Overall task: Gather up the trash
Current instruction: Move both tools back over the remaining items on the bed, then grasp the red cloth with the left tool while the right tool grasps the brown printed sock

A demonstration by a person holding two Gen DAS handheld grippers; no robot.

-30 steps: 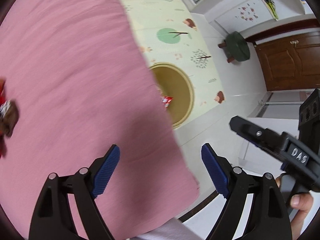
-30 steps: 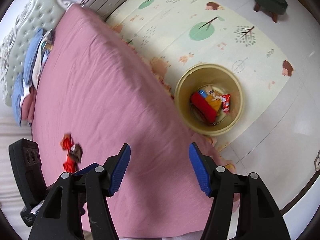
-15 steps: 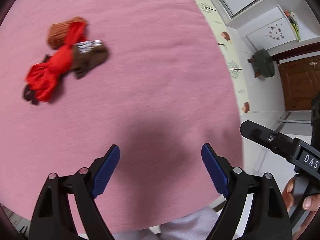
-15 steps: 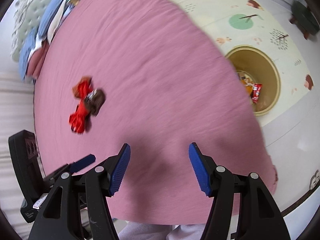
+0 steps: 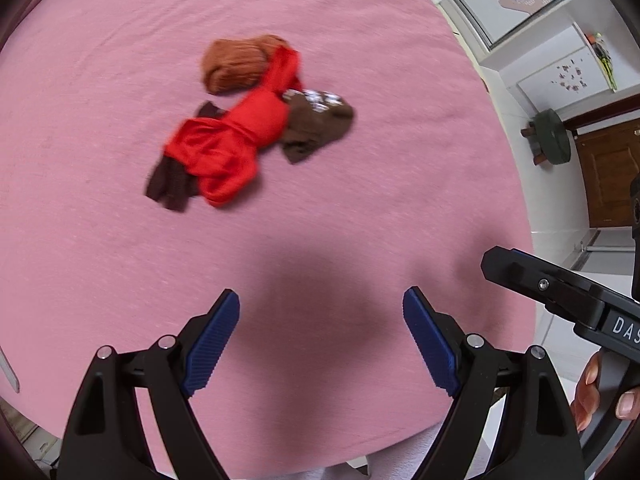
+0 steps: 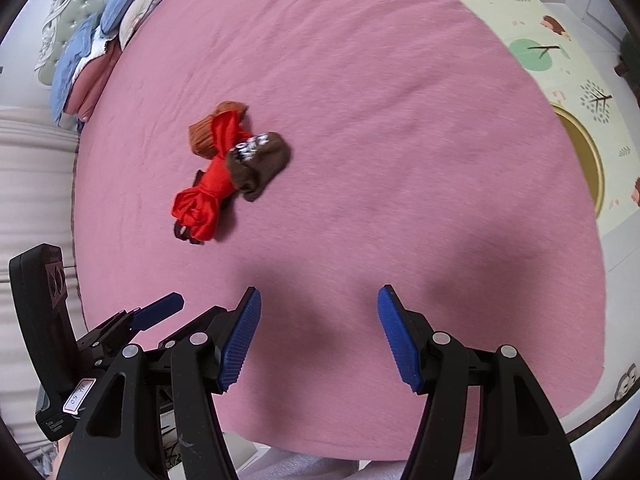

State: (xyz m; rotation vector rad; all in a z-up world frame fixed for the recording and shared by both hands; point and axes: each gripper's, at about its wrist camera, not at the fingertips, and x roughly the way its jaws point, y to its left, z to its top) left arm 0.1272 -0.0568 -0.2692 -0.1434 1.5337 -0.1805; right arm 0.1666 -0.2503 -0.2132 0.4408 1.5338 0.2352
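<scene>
A small heap lies on the pink bed [image 5: 360,220]: a red crumpled piece [image 5: 228,140], a brown piece with white print [image 5: 316,120], an orange-brown piece [image 5: 234,64] and a dark bit [image 5: 168,182]. The heap also shows in the right wrist view [image 6: 224,168]. My left gripper [image 5: 320,320] is open and empty, above the bed, short of the heap. My right gripper [image 6: 318,320] is open and empty, to the right of the left one. The yellow bin [image 6: 588,160] stands on the floor past the bed's right edge.
Pillows and folded bedding [image 6: 100,40] lie at the headboard, far left. A patterned play mat [image 6: 540,48] covers the floor on the right. A green stool [image 5: 550,136] and a wooden door [image 5: 608,176] are beyond the bed.
Both grippers swung left from the bin and bed edge over the bed. The heap has come nearer and toward the middle of both views. Both stay open.
</scene>
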